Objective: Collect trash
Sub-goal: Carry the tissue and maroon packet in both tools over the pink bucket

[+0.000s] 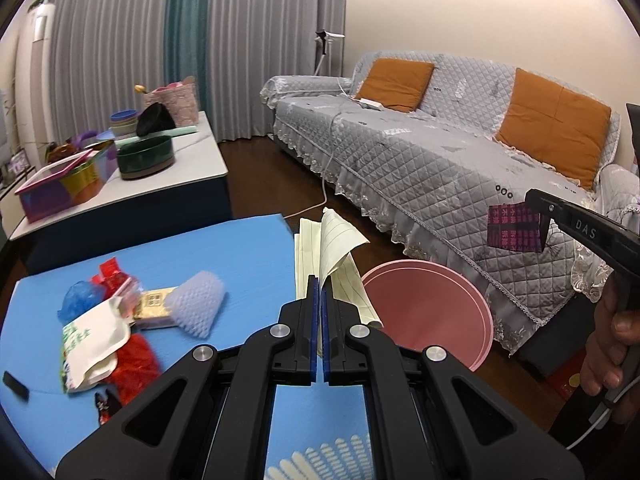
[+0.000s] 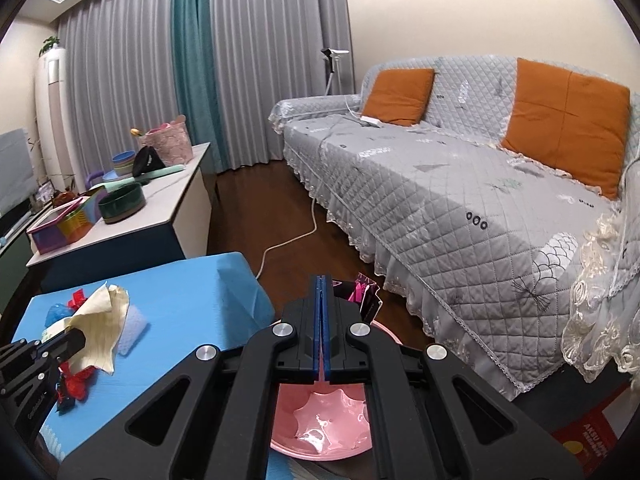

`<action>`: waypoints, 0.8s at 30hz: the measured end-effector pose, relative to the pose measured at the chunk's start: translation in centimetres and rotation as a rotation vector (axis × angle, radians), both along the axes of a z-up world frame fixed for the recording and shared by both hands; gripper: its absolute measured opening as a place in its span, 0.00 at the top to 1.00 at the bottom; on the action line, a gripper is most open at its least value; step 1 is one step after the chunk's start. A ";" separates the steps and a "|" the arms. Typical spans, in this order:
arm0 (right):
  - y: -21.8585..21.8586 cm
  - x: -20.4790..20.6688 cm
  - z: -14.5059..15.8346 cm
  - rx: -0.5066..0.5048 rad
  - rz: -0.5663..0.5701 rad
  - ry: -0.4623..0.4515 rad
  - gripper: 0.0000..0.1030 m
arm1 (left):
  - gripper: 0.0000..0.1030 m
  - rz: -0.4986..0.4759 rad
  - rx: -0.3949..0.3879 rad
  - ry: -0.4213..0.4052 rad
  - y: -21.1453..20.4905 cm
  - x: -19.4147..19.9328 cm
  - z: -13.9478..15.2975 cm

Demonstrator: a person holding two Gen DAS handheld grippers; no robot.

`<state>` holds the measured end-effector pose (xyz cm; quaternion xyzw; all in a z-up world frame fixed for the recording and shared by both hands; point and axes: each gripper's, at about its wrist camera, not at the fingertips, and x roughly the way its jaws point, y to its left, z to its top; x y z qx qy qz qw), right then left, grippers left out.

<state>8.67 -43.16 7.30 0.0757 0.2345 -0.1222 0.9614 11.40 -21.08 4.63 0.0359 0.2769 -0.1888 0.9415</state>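
Observation:
My left gripper (image 1: 320, 282) is shut on a crumpled sheet of cream lined paper (image 1: 336, 244), held just past the right edge of the blue table (image 1: 240, 248) and left of the pink bin (image 1: 428, 308). My right gripper (image 2: 322, 282) is shut on a black and magenta wrapper (image 2: 366, 294) above the pink bin (image 2: 320, 424). In the left wrist view the right gripper (image 1: 536, 204) hangs the wrapper (image 1: 514, 228) in front of the sofa. More trash lies on the table: a white printed bag (image 1: 92, 332), red wrappers (image 1: 132, 364), a foam net sleeve (image 1: 196, 304).
A grey quilted sofa (image 2: 460, 184) with orange cushions stands right of the bin. A white cabinet (image 1: 188, 160) behind the table carries bowls and boxes. A white cable (image 2: 288, 240) runs across the dark floor. A hand (image 1: 608, 344) holds the right gripper's handle.

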 end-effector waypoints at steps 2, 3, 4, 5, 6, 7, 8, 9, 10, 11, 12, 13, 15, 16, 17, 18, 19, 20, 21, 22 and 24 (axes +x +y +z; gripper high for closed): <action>-0.2 0.2 -0.4 -0.001 -0.005 0.005 0.99 | 0.99 -0.009 0.002 0.000 -0.7 0.6 -0.2; -0.3 0.2 -0.6 -0.001 -0.004 0.008 0.99 | 0.99 -0.013 0.003 0.001 -1.0 0.8 -0.3; -0.3 0.4 -0.9 -0.002 -0.003 0.014 0.99 | 0.99 -0.018 0.005 0.001 -1.4 1.1 -0.4; -0.4 0.7 -1.0 -0.004 -0.001 0.018 0.99 | 0.99 -0.023 0.006 0.001 -1.8 1.4 -0.4; -0.4 0.8 -1.2 -0.008 0.000 0.022 0.99 | 0.99 -0.028 0.007 0.001 -2.1 1.6 -0.5; -0.4 1.0 -1.4 -0.011 0.001 0.024 0.99 | 0.99 -0.037 0.008 0.000 -2.5 1.8 -0.5; -0.5 1.2 -1.6 -0.011 0.002 0.027 0.99 | 0.99 -0.044 0.010 -0.001 -2.8 2.0 -0.6; -0.6 1.4 -1.8 -0.009 0.003 0.031 0.99 | 0.99 -0.052 0.012 -0.002 -3.2 2.1 -0.6; -0.9 1.6 -2.0 -0.002 0.002 0.034 0.99 | 0.99 -0.058 0.013 -0.003 -3.4 2.3 -0.7; -1.0 1.7 -2.2 0.005 0.003 0.035 0.99 | 0.99 -0.064 0.015 -0.003 -3.8 2.5 -0.7; -1.3 1.9 -2.4 0.015 0.002 0.038 0.99 | 0.99 -0.070 0.016 -0.003 -4.1 2.6 -0.8; -1.5 2.2 -2.7 0.023 0.001 0.045 0.99 | 0.99 -0.078 0.019 -0.003 -4.5 2.9 -0.9; -2.0 2.6 -3.3 0.040 0.002 0.057 0.99 | 0.99 -0.091 0.018 -0.001 -5.0 3.1 -1.1; -2.2 2.8 -3.5 0.046 0.004 0.065 0.99 | 0.99 -0.104 0.017 0.002 -5.4 3.3 -1.3; -2.2 3.0 -3.7 0.046 0.006 0.070 0.99 | 0.99 -0.112 0.018 0.006 -5.6 3.5 -1.5; -2.1 3.1 -3.9 0.044 0.010 0.077 0.99 | 0.99 -0.117 0.019 0.010 -5.8 3.6 -1.8; -2.1 3.2 -4.1 0.043 0.013 0.081 0.99 | 0.99 -0.124 0.022 0.016 -6.1 3.9 -2.1; -2.1 3.4 -4.2 0.045 0.020 0.084 0.99 | 0.99 -0.128 0.022 0.020 -6.2 4.0 -2.3; -2.1 3.5 -4.4 0.047 0.024 0.085 0.99 | 0.99 -0.133 0.022 0.027 -6.5 4.2 -2.5; -2.1 3.5 -4.5 0.050 0.027 0.087 0.99 | 0.99 -0.139 0.021 0.039 -6.7 4.5 -2.8; -2.3 3.7 -4.6 0.062 0.033 0.093 0.99 | 0.99 -0.147 0.022 0.054 -7.0 4.9 -3.2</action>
